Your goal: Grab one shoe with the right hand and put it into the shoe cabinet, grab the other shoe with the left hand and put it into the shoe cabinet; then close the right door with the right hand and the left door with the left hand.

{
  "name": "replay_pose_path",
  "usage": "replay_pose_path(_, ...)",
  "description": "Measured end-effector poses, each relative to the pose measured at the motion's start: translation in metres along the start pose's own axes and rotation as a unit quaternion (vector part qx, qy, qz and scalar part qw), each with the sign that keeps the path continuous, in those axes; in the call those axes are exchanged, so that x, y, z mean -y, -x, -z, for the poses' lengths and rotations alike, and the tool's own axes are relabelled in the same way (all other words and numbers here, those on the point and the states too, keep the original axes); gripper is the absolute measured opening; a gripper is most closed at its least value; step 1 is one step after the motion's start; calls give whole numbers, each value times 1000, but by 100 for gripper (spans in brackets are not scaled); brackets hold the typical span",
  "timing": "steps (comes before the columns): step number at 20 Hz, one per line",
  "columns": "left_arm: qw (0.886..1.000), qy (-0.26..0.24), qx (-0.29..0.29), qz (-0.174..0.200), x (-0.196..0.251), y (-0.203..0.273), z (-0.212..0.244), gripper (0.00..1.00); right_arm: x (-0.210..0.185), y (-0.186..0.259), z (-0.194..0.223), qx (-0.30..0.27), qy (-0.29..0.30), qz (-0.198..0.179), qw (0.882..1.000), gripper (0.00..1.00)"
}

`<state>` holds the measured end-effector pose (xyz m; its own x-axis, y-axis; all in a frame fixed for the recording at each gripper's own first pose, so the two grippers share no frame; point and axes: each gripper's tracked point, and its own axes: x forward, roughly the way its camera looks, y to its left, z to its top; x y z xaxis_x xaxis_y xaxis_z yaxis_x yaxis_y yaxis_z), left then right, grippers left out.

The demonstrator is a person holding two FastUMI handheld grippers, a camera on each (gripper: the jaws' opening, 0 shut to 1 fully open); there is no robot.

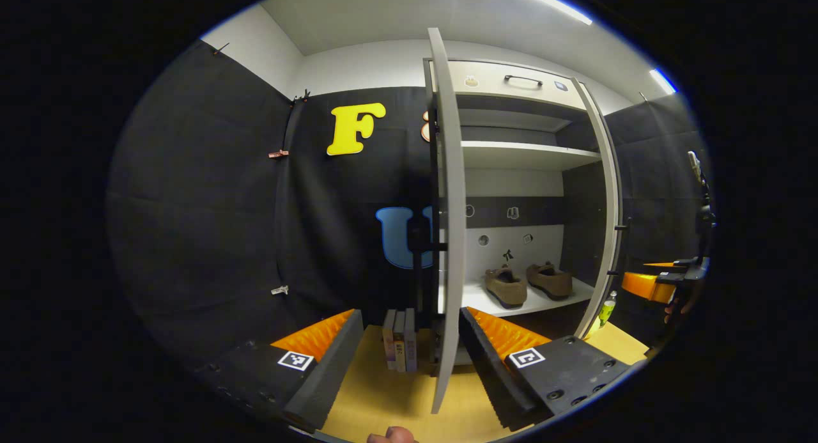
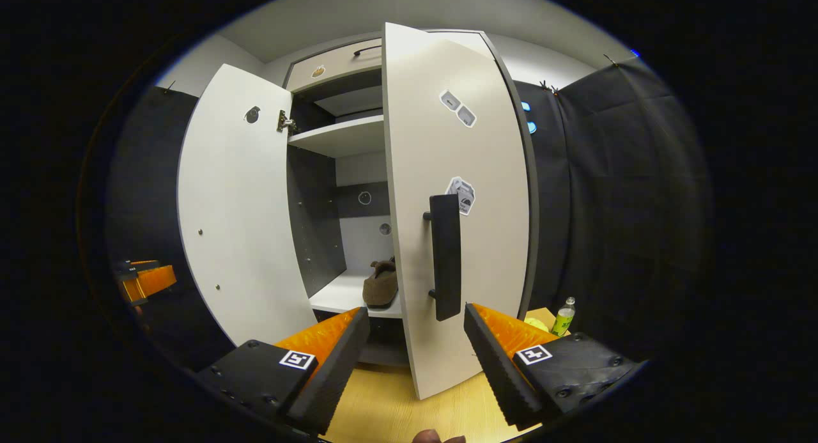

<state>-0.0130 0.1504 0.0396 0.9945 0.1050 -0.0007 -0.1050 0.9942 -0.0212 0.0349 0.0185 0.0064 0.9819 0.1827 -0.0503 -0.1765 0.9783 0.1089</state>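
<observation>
My left gripper [image 1: 409, 347] wide open, empty, straddling edge of tall pale left cabinet door [image 1: 447, 238] — lined up to push it shut, I judge. Two brown suede shoes [image 1: 527, 283] side by side on white bottom shelf [image 1: 473, 299]. My right gripper [image 2: 415, 341] open, empty, near black bar handle [image 2: 445, 257] of pale right door [image 2: 466, 270] — closing comes next.

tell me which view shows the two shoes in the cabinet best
The left gripper view: both shoes sit side by side on the lower shelf, seen whole past the edge-on left door. In the right gripper view the right door hides all but part of one shoe.
</observation>
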Motion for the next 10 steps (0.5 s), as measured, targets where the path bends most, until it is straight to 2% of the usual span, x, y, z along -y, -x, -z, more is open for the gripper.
replay_pose_path(5, 999, -7, -1, -33, -45, -38, 2, 94, 10, 12, -4, 5, 3, 23, 1000, 98)
replay_pose_path(10, 999, -3, -4, -33, -52, -77, 6, 95, 32, 24, -11, 9, -1, 54, 999, 98)
